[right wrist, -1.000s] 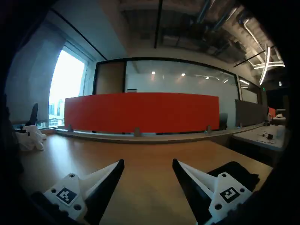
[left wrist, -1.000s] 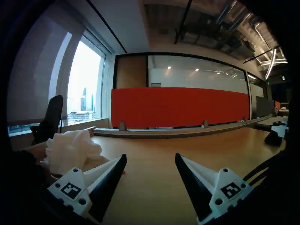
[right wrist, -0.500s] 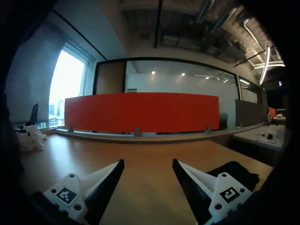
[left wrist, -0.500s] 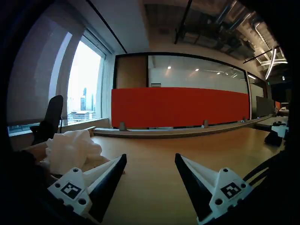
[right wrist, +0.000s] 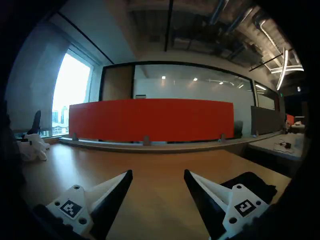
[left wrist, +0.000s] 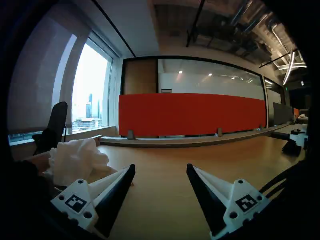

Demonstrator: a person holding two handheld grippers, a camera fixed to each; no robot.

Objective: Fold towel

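My left gripper [left wrist: 160,170], fingers [left wrist: 116,188] spread empty, sits by the crumpled white towel [left wrist: 76,160]; my right gripper [right wrist: 158,176], same, has a black cloth [right wrist: 256,185] close; nothing's moved

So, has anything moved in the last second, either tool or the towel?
Nothing visibly changed. The left tool and right tool are open and empty over the table, as before, and the crumpled white towel lies untouched near the left one.

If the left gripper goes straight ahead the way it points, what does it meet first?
Probably nothing near: the open left gripper faces bare table; the crumpled white towel lies off to its left. Far off, the red partition.
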